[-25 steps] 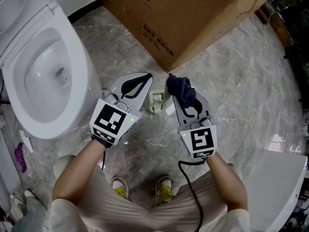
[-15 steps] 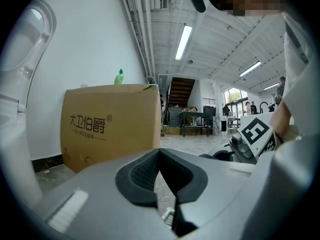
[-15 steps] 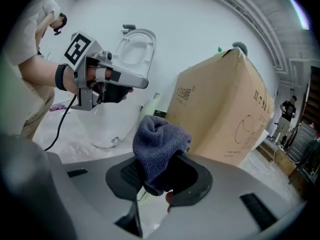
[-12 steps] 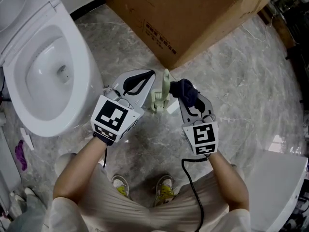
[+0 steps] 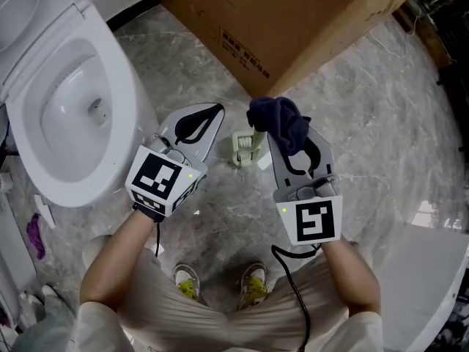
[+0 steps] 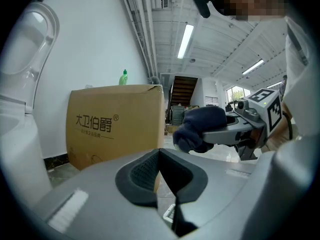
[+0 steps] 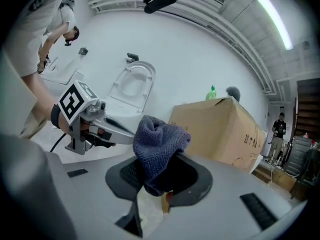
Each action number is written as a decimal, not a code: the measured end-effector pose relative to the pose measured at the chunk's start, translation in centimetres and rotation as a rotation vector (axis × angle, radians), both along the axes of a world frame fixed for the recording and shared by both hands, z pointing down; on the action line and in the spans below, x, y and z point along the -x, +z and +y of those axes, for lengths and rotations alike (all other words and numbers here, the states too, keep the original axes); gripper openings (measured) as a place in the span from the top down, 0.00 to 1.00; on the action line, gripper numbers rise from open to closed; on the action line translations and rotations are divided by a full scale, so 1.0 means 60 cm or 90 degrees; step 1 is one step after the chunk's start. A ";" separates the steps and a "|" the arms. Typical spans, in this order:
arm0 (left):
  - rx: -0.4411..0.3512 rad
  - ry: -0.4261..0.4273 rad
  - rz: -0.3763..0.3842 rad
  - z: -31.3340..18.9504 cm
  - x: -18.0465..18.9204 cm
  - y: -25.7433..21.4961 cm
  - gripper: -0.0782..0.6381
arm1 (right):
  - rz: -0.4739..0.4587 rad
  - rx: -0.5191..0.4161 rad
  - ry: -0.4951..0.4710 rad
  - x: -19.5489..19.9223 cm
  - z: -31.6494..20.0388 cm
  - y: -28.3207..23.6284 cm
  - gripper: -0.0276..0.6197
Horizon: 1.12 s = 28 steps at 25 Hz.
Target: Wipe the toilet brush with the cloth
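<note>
toilet brush (image 5: 245,149): pale, standing on the floor between my two grippers; neither one holds it.
cloth (image 5: 282,119): dark blue and bunched, over the brush's top; i can't tell if it touches.
right gripper (image 5: 277,139): jaws clamped on the cloth.
left gripper (image 5: 215,114): jaws closed together, nothing in them.
progress: i judge the wiping is barely begun, if at all; the whole brush is left.
around: cardboard box (image 5: 278,20) far, toilet (image 5: 66,101) left, crowding the brush.
</note>
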<state>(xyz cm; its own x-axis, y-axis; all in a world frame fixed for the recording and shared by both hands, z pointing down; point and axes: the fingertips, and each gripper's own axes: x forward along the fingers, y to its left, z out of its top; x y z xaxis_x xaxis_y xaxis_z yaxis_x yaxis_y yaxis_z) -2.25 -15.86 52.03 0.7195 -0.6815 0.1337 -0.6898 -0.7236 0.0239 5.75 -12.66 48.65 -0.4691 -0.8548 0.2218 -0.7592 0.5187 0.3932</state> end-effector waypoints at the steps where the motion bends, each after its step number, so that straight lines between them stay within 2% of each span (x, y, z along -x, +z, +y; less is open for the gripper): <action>1: 0.000 0.001 -0.002 0.001 0.000 0.000 0.89 | 0.014 0.015 0.000 0.005 0.001 0.012 0.79; 4: -0.001 0.006 -0.002 0.006 -0.003 -0.001 0.89 | 0.038 0.055 0.013 -0.001 0.003 0.045 0.79; 13: 0.000 0.014 0.002 0.002 -0.017 -0.003 0.89 | 0.116 0.089 0.027 -0.025 0.007 0.113 0.79; 21: -0.001 0.014 0.003 0.001 -0.022 -0.004 0.89 | 0.173 0.171 0.036 -0.045 0.013 0.200 0.79; 24: 0.000 0.011 0.005 0.000 -0.020 -0.005 0.89 | 0.170 0.165 0.038 -0.044 0.014 0.194 0.79; 28: 0.002 0.008 -0.001 -0.004 -0.017 -0.004 0.89 | 0.147 0.122 0.038 -0.027 0.010 0.151 0.79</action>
